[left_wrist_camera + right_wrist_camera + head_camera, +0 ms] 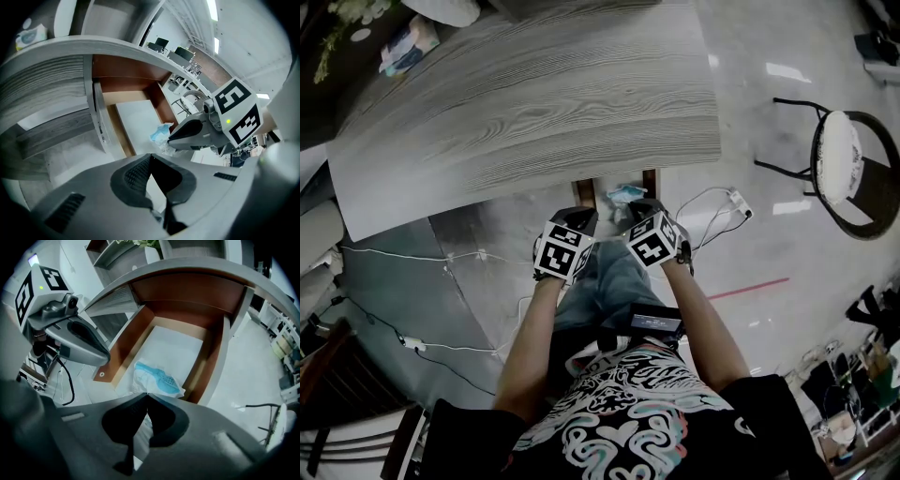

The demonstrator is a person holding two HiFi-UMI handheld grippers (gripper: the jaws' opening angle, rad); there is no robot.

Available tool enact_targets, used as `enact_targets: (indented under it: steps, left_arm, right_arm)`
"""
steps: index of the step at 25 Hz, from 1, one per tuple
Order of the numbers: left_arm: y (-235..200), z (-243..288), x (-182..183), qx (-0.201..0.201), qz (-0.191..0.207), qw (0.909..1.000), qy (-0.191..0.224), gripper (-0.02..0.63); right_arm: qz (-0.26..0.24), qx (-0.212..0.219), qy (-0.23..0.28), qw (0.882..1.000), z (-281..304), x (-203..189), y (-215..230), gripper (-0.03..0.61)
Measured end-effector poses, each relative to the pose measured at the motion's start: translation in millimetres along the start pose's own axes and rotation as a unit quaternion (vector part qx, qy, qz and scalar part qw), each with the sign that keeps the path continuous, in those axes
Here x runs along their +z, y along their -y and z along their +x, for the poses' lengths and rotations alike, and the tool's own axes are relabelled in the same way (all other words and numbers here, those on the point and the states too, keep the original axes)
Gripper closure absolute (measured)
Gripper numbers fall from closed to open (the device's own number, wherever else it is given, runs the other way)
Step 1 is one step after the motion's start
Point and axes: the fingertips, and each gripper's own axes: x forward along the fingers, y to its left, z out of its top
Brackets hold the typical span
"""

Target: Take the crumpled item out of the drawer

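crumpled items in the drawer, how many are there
1. The crumpled blue-and-white item lies near the front of the open drawer, on its white liner. The drawer's very front edge is hidden.

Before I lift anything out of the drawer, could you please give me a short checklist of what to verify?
1. Drawer open: ok. The drawer stands out from under the table.
2. Target in view: ok. The crumpled item, blue and white, lies at the drawer's near end.
3. Right gripper placed: ok. The right gripper has its tips at the item's near edge.
4. Hold on the item: cannot tell. The right jaws are together, but whether they pinch the item does not show.
5. Left gripper out of the way: ok. The left gripper is shut on nothing, beside the drawer.
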Motion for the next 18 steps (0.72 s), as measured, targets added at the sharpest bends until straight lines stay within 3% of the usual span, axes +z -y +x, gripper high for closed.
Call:
enact_targets:
  steps: [18]
  left_arm:
    - [8.0, -33.5, 30.1, 0.023, 0.006, 0.9983, 0.053, 0.614]
  right_arm:
    - [-0.005, -0.043, 0.037, 0.998, -44.6, 21.2, 12.3, 0.569]
